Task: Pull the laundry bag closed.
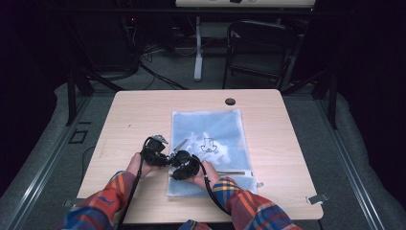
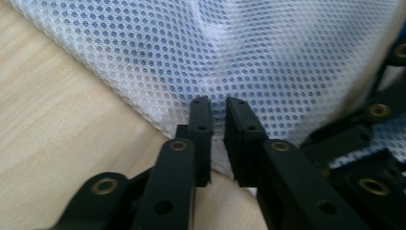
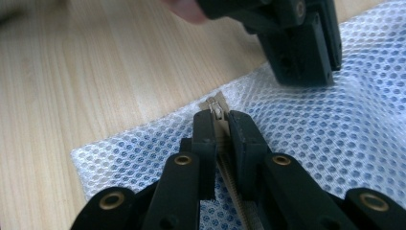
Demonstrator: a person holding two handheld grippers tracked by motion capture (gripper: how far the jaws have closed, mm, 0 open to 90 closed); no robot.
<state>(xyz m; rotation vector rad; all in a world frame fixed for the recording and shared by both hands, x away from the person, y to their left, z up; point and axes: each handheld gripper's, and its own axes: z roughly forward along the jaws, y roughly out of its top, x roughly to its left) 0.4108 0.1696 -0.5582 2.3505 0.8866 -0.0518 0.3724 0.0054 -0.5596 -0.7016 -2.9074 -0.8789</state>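
Mesh bag (image 1: 210, 143) flat on tabletop (image 1: 134, 115). Right tongs (image 3: 218, 125) clamped on zipper pull (image 3: 216, 106), near-left corner. Left tongs (image 2: 218, 106) slightly parted over mesh, gripping nothing.

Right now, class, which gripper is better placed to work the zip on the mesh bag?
Right. The right gripper is shut on the zip pull; the left gripper only hovers at the mesh bag edge, jaws slightly apart.

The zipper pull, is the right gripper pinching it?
Touching: the right gripper view shows the right gripper with jaws closed on the zipper pull of the mesh bag.
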